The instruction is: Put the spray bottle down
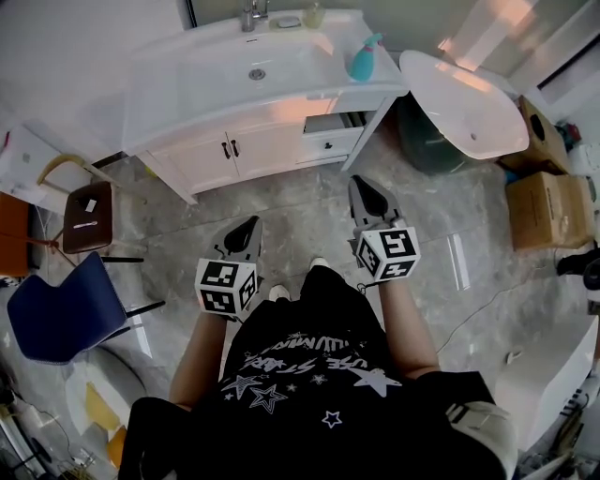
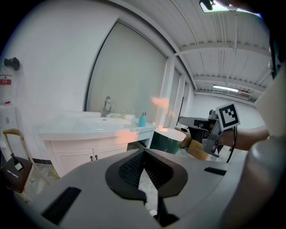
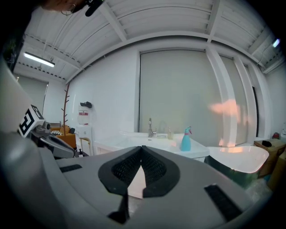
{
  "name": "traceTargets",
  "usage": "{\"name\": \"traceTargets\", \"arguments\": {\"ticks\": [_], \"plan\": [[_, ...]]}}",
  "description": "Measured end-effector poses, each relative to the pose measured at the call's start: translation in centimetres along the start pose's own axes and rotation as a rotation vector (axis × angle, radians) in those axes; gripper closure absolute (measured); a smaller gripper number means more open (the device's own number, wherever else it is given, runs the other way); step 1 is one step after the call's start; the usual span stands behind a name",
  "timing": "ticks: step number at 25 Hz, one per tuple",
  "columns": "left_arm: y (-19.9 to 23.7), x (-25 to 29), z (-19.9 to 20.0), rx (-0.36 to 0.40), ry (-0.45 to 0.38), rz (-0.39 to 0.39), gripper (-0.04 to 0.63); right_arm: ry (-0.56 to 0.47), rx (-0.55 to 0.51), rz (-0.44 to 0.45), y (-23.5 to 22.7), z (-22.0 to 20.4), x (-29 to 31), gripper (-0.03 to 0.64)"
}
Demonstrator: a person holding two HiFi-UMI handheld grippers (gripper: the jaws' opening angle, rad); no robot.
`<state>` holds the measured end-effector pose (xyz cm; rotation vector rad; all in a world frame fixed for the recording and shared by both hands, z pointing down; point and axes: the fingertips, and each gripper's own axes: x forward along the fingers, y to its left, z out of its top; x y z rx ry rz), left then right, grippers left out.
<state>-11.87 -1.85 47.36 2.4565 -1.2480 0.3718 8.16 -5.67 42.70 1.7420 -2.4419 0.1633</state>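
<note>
The teal spray bottle stands upright on the right end of the white vanity top, apart from both grippers. It also shows as a small teal spray bottle in the left gripper view and a spray bottle ahead and to the right in the right gripper view. My left gripper and right gripper hover over the marble floor in front of the vanity. Both point toward the vanity, with their jaws together and nothing between them.
A sink with a faucet is set in the vanity, and a drawer below the bottle is partly open. A white bathtub and cardboard boxes are at the right. A blue chair and brown stool stand at the left.
</note>
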Motion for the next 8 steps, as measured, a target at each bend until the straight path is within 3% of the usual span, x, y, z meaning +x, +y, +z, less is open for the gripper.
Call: {"name": "traceTargets", "arguments": {"ticks": [8], "plan": [[-2.2,1.7,0.6,-0.001,0.009,-0.019,0.58,0.016,0.005,0.025,-1.3,-0.3,-0.8,0.606]]}}
